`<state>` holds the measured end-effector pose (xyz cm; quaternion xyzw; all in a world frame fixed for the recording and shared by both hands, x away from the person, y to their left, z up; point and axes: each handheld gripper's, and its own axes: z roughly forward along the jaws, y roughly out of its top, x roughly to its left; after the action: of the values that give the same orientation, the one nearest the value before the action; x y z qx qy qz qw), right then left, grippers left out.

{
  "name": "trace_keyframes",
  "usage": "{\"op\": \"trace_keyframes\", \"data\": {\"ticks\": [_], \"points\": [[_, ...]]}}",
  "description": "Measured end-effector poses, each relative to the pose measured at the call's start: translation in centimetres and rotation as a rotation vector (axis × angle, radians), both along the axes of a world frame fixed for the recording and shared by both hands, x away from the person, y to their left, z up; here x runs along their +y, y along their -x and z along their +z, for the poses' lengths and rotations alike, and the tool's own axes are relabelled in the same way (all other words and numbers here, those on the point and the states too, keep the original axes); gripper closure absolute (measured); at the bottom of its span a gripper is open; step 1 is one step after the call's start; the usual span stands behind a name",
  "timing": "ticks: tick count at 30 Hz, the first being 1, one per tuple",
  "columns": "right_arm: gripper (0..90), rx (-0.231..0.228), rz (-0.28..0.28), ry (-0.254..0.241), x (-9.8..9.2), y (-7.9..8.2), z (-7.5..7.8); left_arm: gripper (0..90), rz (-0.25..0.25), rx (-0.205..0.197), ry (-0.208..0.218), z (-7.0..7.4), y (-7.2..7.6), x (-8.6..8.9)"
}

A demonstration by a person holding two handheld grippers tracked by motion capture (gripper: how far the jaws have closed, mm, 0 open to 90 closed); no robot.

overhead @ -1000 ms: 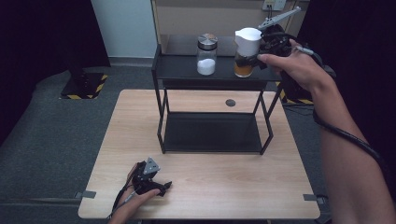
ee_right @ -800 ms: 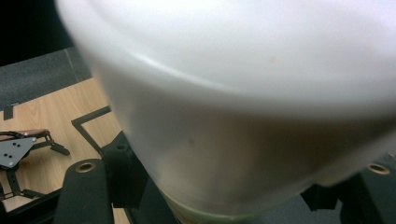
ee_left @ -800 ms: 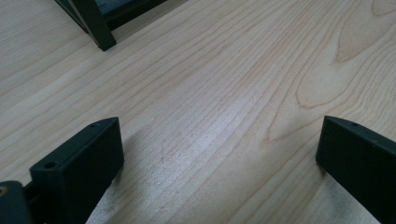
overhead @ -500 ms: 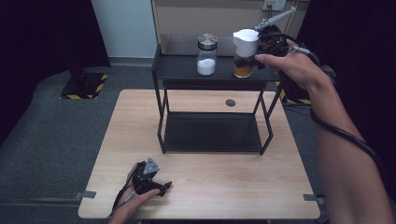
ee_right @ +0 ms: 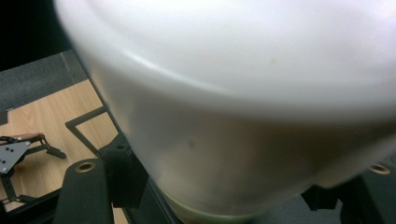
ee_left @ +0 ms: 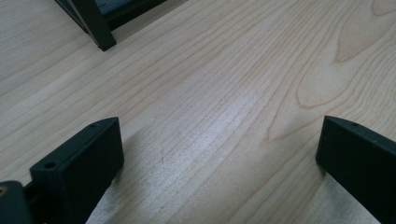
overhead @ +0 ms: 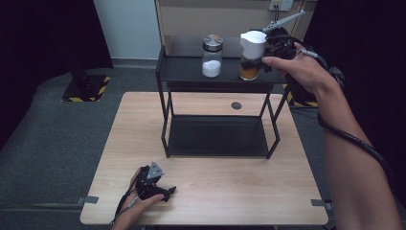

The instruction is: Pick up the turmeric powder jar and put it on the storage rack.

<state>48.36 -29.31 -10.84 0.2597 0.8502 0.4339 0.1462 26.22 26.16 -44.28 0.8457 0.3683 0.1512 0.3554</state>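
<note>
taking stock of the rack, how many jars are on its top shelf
2. A steel-lidded jar of white powder stands at mid-shelf; a white-capped jar of amber liquid is at the right end, clamped in the right gripper.
</note>
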Motion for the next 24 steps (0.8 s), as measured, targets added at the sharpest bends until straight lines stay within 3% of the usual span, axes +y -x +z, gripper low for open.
{"op": "trace_keyframes", "data": {"ticks": [24], "points": [[30.4, 0.003, -0.023, -0.002, 0.21, 0.30, -0.15, 0.0, 0.000, 0.001, -0.002, 0.03, 0.01, -0.02]]}}
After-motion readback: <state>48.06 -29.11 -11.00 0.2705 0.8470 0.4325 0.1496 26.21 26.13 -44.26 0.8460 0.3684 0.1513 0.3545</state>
